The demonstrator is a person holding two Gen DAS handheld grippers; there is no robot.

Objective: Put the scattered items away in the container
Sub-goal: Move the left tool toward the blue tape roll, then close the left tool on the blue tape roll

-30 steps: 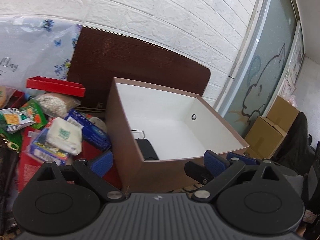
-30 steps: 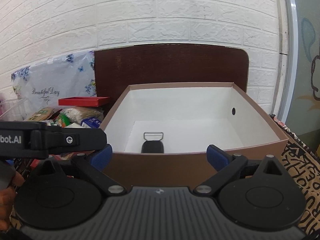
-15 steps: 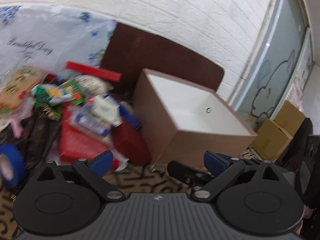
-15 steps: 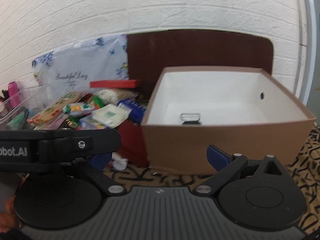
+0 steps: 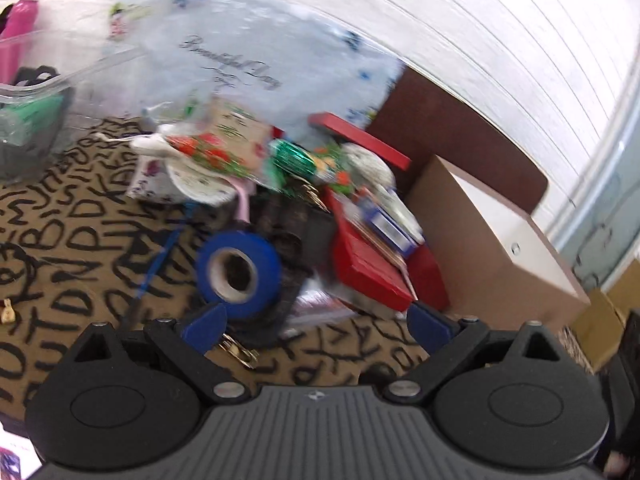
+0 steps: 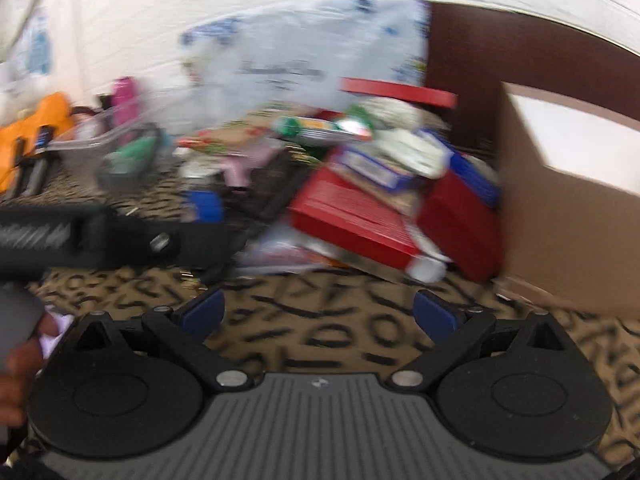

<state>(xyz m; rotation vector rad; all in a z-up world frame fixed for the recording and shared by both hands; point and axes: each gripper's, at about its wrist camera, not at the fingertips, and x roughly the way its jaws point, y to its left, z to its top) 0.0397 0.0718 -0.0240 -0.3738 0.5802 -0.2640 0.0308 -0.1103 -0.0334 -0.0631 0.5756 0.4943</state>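
both views swung left off brown box [image 5: 492, 256] — two tools [image 5: 316, 326] [image 6: 318, 314] released, one blue tape roll [image 5: 239, 268].

Home room: brick-pattern wallpaper [image 5: 500, 40], letter-print tablecloth [image 5: 60, 240], household clutter.

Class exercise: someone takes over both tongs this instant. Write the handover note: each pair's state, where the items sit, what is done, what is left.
Left tongs: open, empty, facing the blue tape roll at the near edge of the pile.
Right tongs: open, empty, above the patterned cloth, short of the red box.
Brown container: right of the pile; its inside is not visible.
Done: cannot be judged from these blurred views.
Left: the whole visible heap, including snack packets.
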